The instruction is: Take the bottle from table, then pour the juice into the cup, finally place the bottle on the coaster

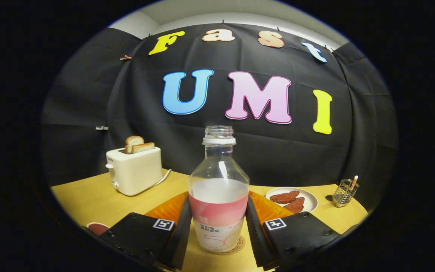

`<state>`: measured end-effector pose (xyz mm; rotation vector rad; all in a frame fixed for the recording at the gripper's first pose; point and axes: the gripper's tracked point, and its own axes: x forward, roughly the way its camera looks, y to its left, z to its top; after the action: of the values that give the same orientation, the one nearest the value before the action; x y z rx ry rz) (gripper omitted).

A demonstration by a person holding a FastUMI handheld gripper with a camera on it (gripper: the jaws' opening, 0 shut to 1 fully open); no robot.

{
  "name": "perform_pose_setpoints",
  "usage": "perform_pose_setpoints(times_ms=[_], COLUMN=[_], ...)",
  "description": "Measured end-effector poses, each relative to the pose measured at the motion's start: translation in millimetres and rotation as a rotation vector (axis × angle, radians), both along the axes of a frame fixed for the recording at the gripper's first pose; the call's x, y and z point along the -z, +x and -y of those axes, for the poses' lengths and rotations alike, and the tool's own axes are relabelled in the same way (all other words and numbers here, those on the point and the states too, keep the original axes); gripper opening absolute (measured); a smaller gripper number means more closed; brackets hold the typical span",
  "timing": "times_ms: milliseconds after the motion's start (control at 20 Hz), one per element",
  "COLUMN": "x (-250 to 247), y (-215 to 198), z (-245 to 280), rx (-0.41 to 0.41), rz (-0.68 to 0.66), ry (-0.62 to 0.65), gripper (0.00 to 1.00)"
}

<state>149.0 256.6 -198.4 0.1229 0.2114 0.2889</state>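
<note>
Left of the bottle (218, 196) stands a toaster (134, 170), the bottle itself stands upright and uncapped on the coaster (237, 244) between the hand-held gripper (217, 230) fingers, which flank it closely though contact is unclear, suggesting placement nearly done, with a plate (310, 198) to its right.

The wooden tabletop (89, 196) carries a toaster (134, 172) toward its far left edge, a plate (310, 200) and wire holder (344, 194) toward its far right, and a coaster (240, 244) bearing the upright bottle (218, 196) near its front edge.
</note>
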Motion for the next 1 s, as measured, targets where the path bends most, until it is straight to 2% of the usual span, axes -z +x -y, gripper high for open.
perform_pose_setpoints(times_ms=[350, 1000], x=[47, 65], y=[16, 21], z=[-2, 6], rx=[0.026, 0.072], rz=[-0.008, 0.005], ry=[-0.007, -0.021], gripper=[0.71, 0.73])
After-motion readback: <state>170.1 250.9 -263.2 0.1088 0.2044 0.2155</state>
